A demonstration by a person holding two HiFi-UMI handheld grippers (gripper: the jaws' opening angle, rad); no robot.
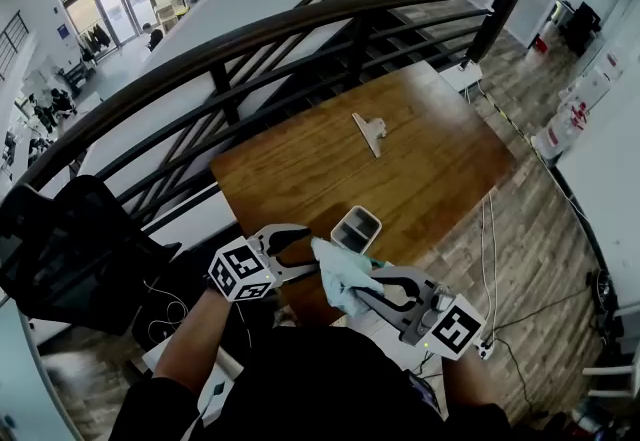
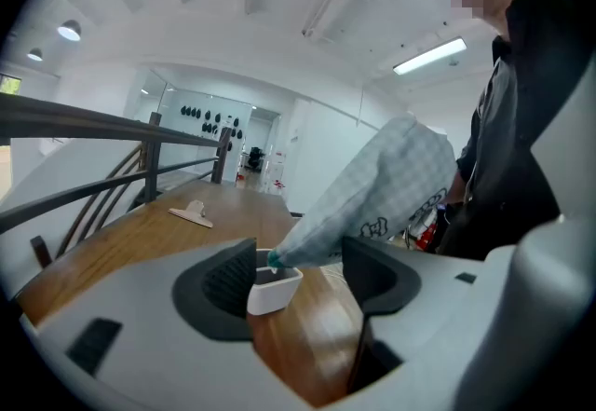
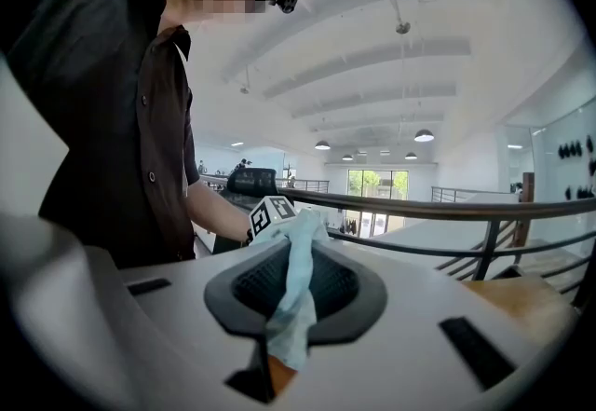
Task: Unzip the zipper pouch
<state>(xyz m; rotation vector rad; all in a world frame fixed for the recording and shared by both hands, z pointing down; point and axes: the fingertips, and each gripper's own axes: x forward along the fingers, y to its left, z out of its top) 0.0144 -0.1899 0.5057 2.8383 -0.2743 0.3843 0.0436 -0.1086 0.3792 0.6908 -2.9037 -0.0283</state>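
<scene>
A pale blue checked zipper pouch (image 1: 340,275) hangs in the air over the near edge of the wooden table (image 1: 420,159). My right gripper (image 1: 360,295) is shut on one end of it; in the right gripper view the cloth (image 3: 296,293) is pinched between the pads. My left gripper (image 1: 306,254) is at the pouch's other end. In the left gripper view the pouch (image 2: 372,185) slopes down to a teal zipper end (image 2: 273,260) that lies between the wide-apart jaws, and neither pad touches it. The left gripper (image 2: 298,279) is open.
A white rectangular tray (image 1: 356,229) sits on the table just beyond the pouch. A metal clip (image 1: 370,132) lies further out on the table. A dark railing (image 1: 300,29) runs behind, a black chair (image 1: 70,249) stands at the left, and cables (image 1: 490,259) trail on the floor.
</scene>
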